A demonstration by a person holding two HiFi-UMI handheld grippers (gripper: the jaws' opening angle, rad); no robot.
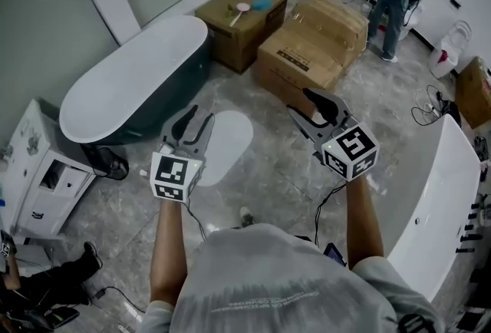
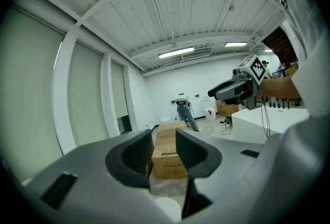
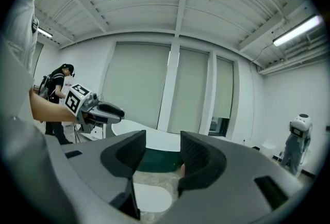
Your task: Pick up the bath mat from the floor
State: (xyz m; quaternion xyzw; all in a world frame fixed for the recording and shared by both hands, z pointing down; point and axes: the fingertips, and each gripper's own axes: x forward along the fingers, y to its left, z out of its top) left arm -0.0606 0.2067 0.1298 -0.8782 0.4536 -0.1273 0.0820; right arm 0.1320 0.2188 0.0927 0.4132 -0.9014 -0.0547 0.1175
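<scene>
Bathtub (image 1: 134,86) takes up most of the left side, dark on the outside and white inside, sitting on a grey marbled floor (image 1: 276,170). Behind it are two cardboard boxes (image 1: 314,44) pushed up against each other, and a person (image 1: 387,9) is standing way back near the far wall. The bath mat (image 1: 226,143) is a white oval lying flat on the floor just beside the tub, right in front of whoever's holding the tools. The left gripper (image 1: 199,117) hangs above the mat's left edge with its jaws apart and nothing in them; its own view just shows a box through the gap. The right gripper (image 1: 299,101) is off to the mat's right, near the boxes, jaws also spread and empty, with the tub and the mat (image 3: 149,197) visible past them.
</scene>
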